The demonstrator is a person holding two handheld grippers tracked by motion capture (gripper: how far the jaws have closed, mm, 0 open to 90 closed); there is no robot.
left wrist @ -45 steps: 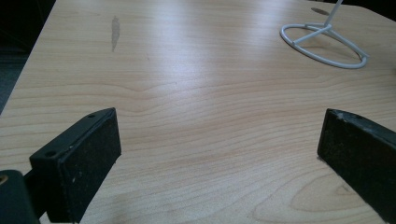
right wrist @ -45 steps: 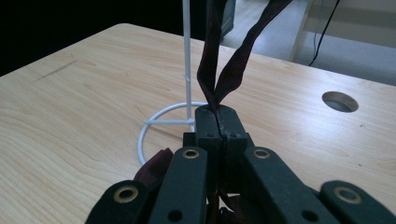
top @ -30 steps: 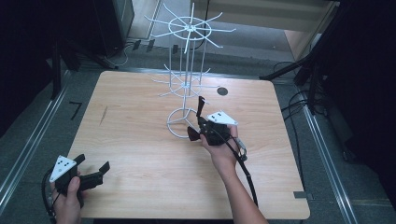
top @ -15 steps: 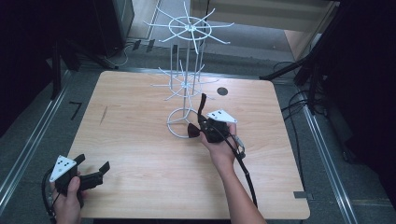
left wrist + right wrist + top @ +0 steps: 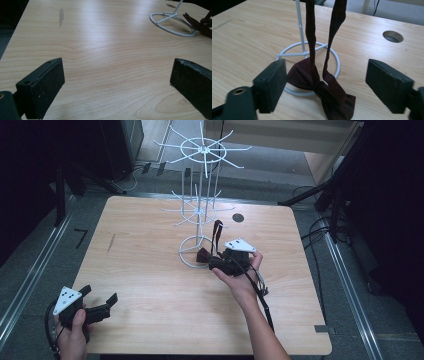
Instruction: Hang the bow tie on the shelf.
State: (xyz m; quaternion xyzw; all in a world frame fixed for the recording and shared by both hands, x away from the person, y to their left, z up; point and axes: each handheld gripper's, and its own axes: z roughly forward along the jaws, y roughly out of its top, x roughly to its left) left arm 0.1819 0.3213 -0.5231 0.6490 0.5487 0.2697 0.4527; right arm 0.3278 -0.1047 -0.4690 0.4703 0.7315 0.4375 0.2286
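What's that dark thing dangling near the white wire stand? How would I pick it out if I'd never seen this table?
Start at the white wire stand on the far middle of the wooden table and look down to its ring base. There a dark maroon bow tie hangs by its strap from the stand, its bow lying over the ring's near edge, between the right gripper's open jaws. It is the only cloth item there.

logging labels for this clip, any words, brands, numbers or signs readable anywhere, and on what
None can be read: no text shows on the table, the wire rack, the bow tie, or either claw, left or right.
A dark angular mark on the floor is not clearly a character.
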